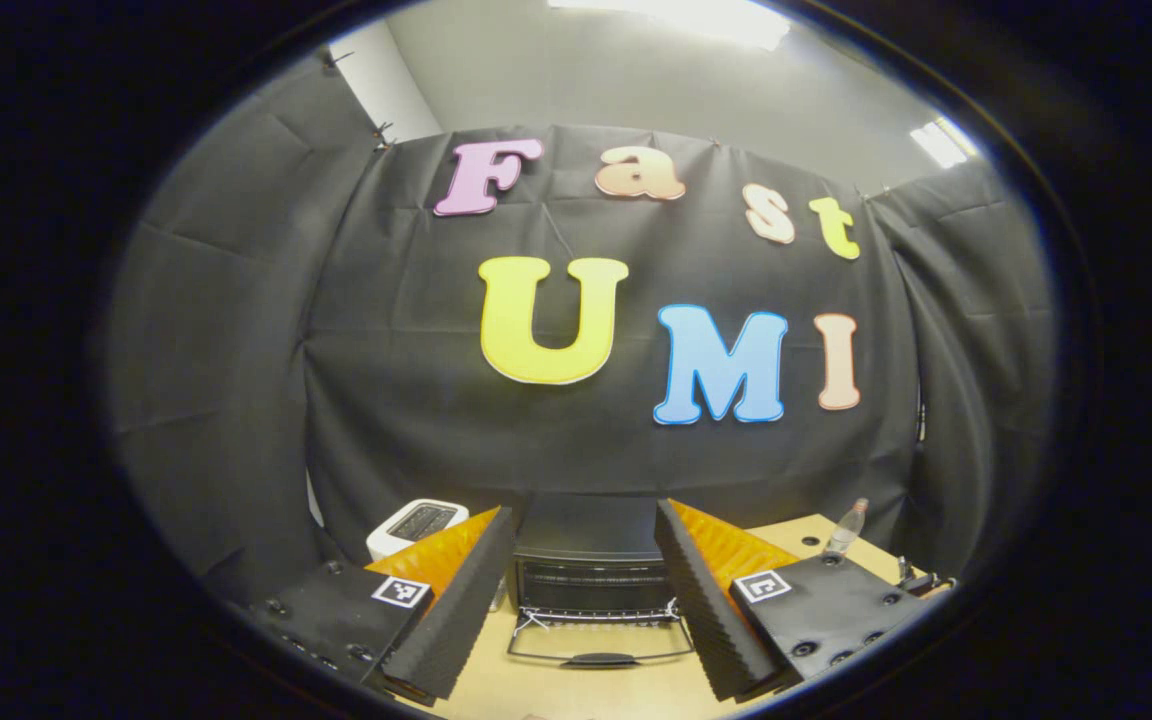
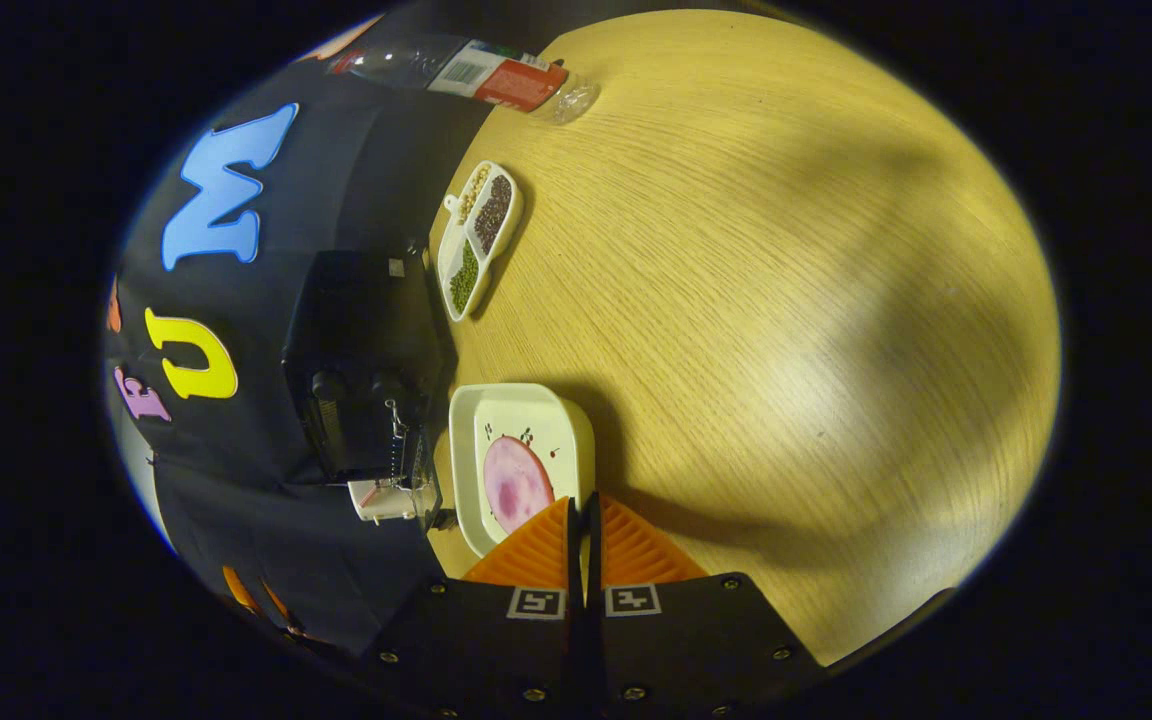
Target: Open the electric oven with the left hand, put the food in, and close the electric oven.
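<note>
the oven (image 1: 591,570), door already lying down, is sitting ahead between the left gripper's (image 1: 586,600) spread fingers, while the right gripper (image 2: 584,530) is pinching the plate (image 2: 466,460) of food (image 2: 514,485), not yet loaded.

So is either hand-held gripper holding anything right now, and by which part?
The right hand-held gripper is shut on the near rim of the white plate carrying the food. The left hand-held gripper is open, holding nothing.
</note>
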`<state>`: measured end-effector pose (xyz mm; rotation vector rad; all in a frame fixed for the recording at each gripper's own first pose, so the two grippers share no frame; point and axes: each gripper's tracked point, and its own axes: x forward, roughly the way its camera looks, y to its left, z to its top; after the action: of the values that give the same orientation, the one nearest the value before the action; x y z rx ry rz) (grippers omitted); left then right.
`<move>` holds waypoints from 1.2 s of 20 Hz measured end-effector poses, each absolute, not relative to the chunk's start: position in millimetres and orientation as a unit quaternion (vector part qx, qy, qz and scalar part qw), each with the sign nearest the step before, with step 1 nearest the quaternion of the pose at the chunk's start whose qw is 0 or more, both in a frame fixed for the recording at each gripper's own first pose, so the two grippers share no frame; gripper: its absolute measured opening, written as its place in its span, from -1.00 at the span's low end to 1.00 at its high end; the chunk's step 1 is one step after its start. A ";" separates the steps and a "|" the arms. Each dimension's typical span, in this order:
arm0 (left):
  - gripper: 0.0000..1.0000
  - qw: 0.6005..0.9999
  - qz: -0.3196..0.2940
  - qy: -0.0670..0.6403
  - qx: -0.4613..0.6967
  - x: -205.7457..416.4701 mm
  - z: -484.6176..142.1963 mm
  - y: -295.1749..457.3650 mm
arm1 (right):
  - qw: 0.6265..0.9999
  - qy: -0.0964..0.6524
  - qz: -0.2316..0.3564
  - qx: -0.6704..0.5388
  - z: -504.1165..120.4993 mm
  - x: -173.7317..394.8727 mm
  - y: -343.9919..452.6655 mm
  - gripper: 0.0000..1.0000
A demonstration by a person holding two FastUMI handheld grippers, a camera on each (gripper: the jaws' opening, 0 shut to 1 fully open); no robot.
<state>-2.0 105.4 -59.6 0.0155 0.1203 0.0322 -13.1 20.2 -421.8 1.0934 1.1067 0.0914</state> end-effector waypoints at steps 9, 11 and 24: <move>0.92 0.997 -0.039 0.069 -0.009 7.3 -77.3 115.4 | 0.714 0.435 -0.024 0.548 -364.6 -40.2 91.5 -0.99; 0.97 0.996 -0.042 0.074 -0.009 3.7 -79.6 127.3 | 0.705 0.425 -0.028 0.567 -357.7 -33.0 122.4 -0.99; 0.96 0.997 0.019 0.077 0.008 -34.2 -82.9 230.4 | 0.702 0.400 -0.079 0.583 -346.9 76.9 264.3 -0.99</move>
<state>-34.2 230.4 -82.9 0.0155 0.1538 0.0389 76.9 264.3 -346.9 1.2982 0.8898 -0.1767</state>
